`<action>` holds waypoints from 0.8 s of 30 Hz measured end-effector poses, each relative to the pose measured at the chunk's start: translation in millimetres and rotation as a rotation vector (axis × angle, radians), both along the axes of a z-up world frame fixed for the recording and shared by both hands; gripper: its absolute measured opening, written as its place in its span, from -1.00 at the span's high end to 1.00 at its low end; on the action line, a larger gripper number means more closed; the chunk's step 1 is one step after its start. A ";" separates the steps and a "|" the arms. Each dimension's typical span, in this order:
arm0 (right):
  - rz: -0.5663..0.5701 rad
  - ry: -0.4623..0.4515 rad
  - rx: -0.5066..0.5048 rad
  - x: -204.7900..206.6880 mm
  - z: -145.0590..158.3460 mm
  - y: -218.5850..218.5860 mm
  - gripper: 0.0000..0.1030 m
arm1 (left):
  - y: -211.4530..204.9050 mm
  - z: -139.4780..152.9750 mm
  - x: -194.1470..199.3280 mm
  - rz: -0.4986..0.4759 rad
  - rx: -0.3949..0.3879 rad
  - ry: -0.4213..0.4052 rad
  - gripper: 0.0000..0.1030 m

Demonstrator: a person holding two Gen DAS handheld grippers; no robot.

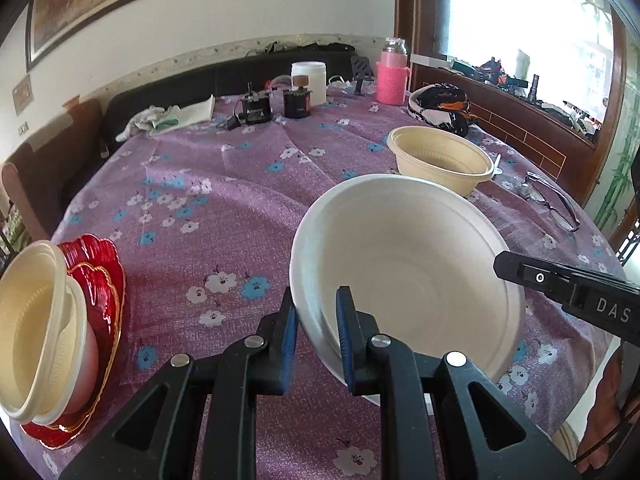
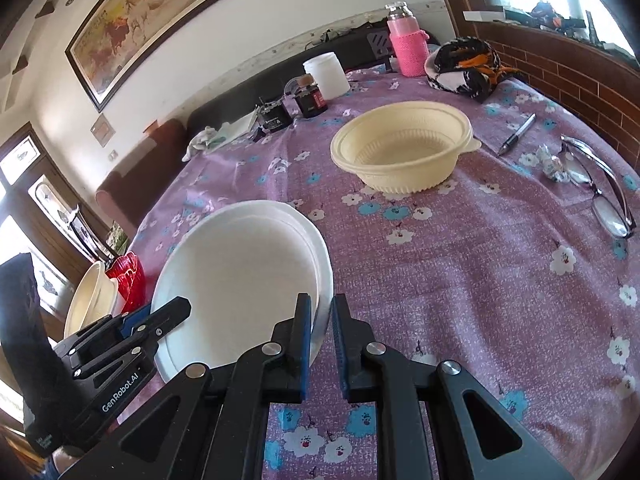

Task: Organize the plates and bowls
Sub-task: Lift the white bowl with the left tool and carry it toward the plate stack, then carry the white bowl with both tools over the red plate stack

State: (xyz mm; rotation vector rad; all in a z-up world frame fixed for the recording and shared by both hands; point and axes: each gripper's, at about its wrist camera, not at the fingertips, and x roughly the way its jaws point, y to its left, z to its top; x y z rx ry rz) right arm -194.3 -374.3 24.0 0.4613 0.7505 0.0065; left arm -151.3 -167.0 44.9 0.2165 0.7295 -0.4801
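Black grippers [image 1: 318, 336], blue-padded fingers [image 1: 289, 340], silver pivot screws, white lettering

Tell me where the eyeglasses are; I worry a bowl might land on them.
In the right wrist view, the eyeglasses lie folded at the table's far right, beyond the cream bowl, beside a pen.

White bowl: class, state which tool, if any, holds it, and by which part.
Both tools hold the white bowl by its rim: the left tool on the near edge, the right tool on the opposite edge.
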 end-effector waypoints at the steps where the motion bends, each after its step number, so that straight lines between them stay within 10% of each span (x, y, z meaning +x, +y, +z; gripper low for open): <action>1: -0.002 0.001 -0.004 -0.7 0.2 0.6 0.74 | -0.5 -0.4 -0.9 0.000 0.005 -0.007 0.67; 24: -0.027 -0.067 -0.042 -9.1 4.3 11.9 0.71 | 2.7 -16.1 1.8 0.019 0.010 -0.042 0.58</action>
